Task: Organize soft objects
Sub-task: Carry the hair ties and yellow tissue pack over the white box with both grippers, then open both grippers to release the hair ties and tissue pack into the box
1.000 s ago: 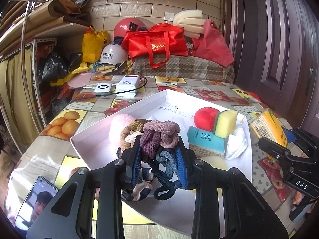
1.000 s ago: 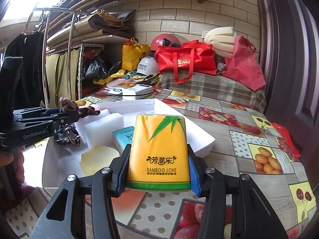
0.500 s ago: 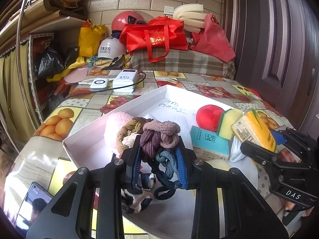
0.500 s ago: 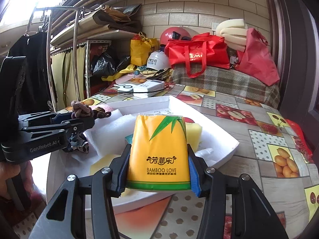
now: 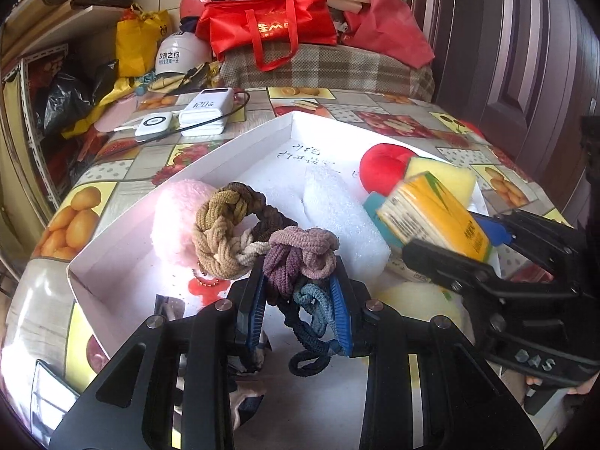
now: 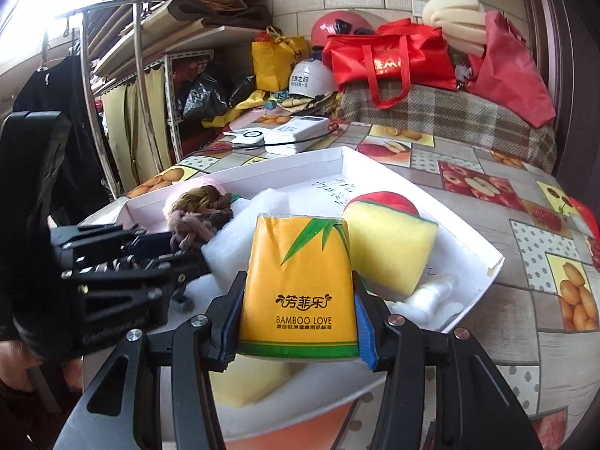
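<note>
A white shallow box (image 5: 240, 138) (image 6: 483, 247) lies on the fruit-print table. My left gripper (image 5: 300, 300) is shut on a bunch of braided hair ties (image 5: 296, 258), purple, blue and brown, held over the box's near left part. My right gripper (image 6: 300, 307) is shut on a yellow tissue pack (image 6: 300, 285) (image 5: 435, 217), held above the box's right side. Inside the box lie a pink fluffy pad (image 5: 172, 217), white foam (image 5: 337, 213), a yellow sponge (image 6: 390, 243), a red soft ball (image 5: 382, 165) and a teal pack (image 5: 375, 202).
Two power banks with a cable (image 5: 202, 112) lie beyond the box. Red bags (image 5: 270, 26), helmets (image 5: 180, 56) and a plaid-covered bench stand at the back. A shelf rack is at the left, a dark door at the right. A phone (image 5: 48, 386) lies at the table's near left.
Both grippers have moved forward over the box with their loads. The tissue pack has come in from the right, from over the table to above the box's contents.
</note>
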The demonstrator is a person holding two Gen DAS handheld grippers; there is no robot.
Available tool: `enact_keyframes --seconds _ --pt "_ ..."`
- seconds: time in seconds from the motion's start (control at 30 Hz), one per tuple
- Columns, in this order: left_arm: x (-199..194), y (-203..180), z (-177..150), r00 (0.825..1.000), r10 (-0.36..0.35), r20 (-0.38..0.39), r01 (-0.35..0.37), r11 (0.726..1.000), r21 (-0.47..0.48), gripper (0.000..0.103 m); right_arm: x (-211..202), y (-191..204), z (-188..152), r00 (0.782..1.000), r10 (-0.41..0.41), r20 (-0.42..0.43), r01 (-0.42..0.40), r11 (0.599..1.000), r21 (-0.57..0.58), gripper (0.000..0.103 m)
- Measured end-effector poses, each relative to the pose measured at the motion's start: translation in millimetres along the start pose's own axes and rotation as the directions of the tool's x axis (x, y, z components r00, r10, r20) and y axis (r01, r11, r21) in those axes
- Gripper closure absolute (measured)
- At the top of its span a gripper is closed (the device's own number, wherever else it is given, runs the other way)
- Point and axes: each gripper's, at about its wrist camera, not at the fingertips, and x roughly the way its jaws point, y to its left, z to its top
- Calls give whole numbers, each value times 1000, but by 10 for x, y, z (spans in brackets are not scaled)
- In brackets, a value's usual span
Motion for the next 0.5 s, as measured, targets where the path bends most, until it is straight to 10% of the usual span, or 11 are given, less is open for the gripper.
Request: enact_keyframes --seconds 0.5 --pt "-178 -128 108 971 145 190 -154 988 31 72 84 -26 93 998 -57 31 57 998 10 53"
